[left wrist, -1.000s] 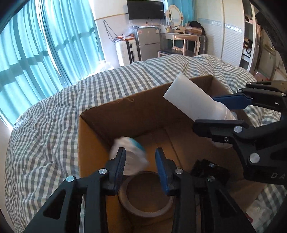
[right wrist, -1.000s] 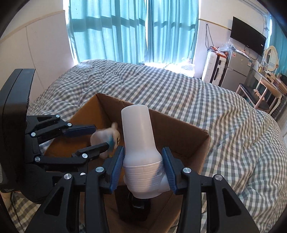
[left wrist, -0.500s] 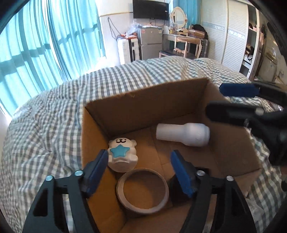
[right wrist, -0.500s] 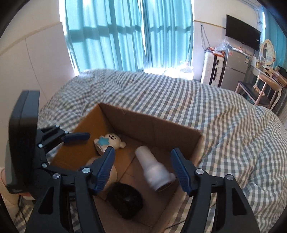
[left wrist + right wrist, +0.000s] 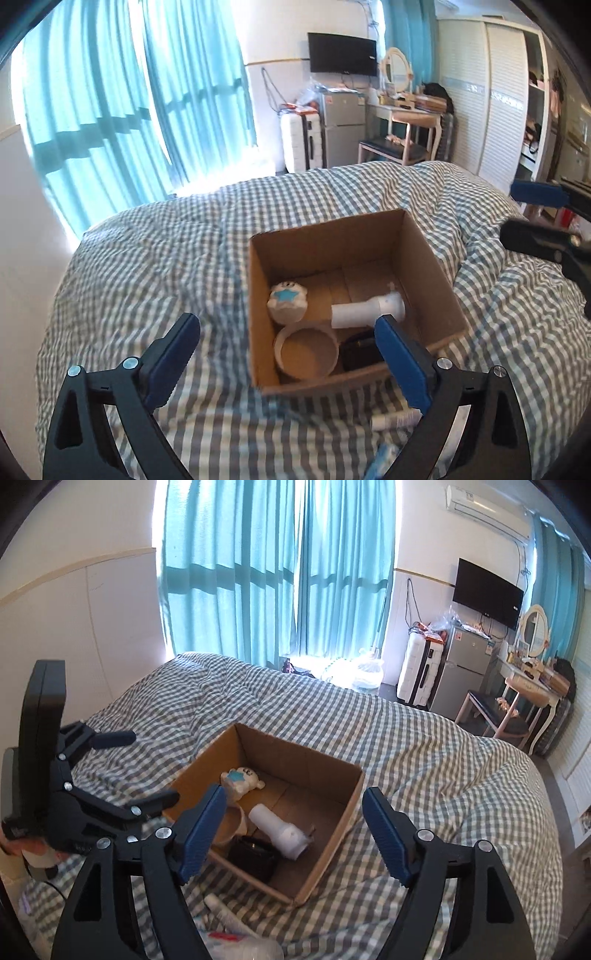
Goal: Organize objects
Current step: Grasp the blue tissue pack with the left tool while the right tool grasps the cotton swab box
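Observation:
An open cardboard box sits on the checked bed. Inside lie a white bear toy with a blue star, a white bottle on its side, a tape roll and a black round object. My left gripper is open and empty, above the box's near side. My right gripper is open and empty, above the box; it also shows at the right edge of the left wrist view.
The checked duvet surrounds the box. A white tube and plastic packets lie on the bed near the box's front. Curtains, a suitcase, a fridge and a desk with a chair stand beyond the bed.
My right gripper opened and dropped the white bottle into the box. The bear toy left my left gripper and lies in the box. Both grippers opened wide and pulled up and back.

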